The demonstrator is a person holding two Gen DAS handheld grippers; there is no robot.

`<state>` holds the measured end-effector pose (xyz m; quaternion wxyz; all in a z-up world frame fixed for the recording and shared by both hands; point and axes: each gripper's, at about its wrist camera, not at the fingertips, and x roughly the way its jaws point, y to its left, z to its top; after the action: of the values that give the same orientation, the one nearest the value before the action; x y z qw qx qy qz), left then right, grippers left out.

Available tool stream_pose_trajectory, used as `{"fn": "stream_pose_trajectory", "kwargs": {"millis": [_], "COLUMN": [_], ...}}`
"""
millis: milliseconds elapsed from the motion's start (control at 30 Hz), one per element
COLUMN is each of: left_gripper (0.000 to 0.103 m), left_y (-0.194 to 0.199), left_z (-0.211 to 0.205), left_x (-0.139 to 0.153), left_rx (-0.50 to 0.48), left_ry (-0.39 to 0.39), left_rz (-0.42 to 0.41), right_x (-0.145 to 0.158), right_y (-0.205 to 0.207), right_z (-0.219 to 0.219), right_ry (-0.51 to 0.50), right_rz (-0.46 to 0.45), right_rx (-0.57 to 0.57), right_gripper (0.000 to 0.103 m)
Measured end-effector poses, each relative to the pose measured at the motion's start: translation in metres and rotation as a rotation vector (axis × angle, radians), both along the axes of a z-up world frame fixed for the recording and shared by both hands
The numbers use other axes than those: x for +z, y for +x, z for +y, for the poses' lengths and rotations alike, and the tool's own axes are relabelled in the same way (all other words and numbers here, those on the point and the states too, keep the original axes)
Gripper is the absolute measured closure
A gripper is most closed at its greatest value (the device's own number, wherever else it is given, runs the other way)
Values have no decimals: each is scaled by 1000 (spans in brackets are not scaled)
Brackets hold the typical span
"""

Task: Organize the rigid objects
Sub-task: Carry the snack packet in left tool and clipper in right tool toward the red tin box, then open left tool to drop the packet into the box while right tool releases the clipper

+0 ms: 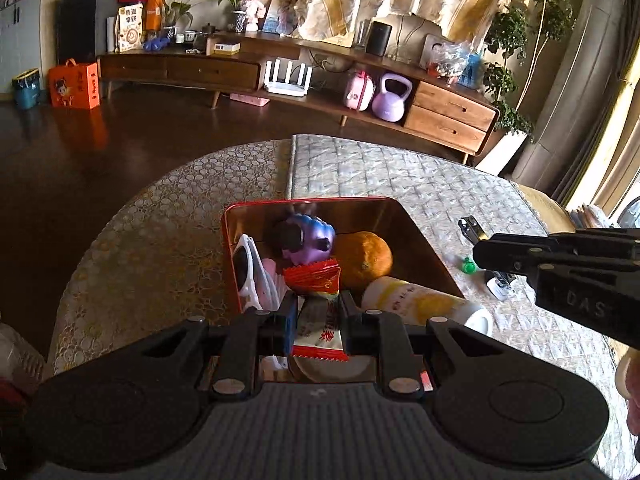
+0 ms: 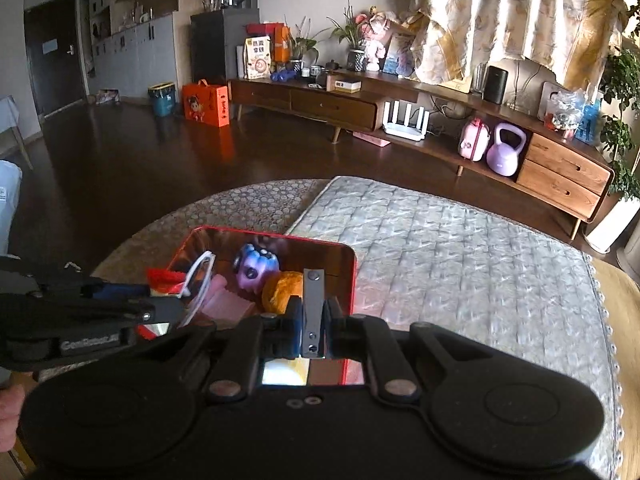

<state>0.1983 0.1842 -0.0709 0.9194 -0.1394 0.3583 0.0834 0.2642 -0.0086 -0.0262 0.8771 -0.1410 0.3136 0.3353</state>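
Sunglasses [image 1: 246, 272] with white frames lean against the left wall of a red tin [image 1: 424, 236], which sits on a counter [image 1: 140, 248] under patterned cloths. To their right inside the tin lie a purple toy [image 1: 308, 240], an orange [image 1: 366, 258] and a pale bottle [image 1: 416, 302] on its side near the front right corner. Over the tin's near edge, the left gripper [image 1: 318, 314] has its fingers pinching a red and white snack packet [image 1: 318, 300], which points down toward the items already collected. Further right, the right gripper [image 2: 313, 316] has its fingers pressed onto a thin grey bar [image 2: 311, 308], held upright above the tin's near right part. Right of the tin, still out on the quilted cloth, rest a metal nail clipper [image 1: 472, 230], a small green item [image 1: 468, 266] and a small white object [image 1: 498, 286]. Judging by this, the sorting looks well under way: several things are in, two are held just over the tin awaiting release, and a few small pieces remain to gather
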Motion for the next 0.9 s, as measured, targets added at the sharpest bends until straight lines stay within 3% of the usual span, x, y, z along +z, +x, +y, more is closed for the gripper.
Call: {"fn": "stream_pose_trajectory", "kwargs": {"millis": [367,900], "left_gripper": [82,82], "left_y": [34,58], "left_z": [6,4], "left_x": [-15,-44], "left_rx": [-37,-58], "left_ry": [40,57], "left_rz": [38,98], "right_x": [-26,-53], "right_y": [39,49], "right_z": [20,29], "right_ry": [-41,-70], "right_rz": [85,133], "right_rx": [-21,-3], "right_gripper": [92,92]}}
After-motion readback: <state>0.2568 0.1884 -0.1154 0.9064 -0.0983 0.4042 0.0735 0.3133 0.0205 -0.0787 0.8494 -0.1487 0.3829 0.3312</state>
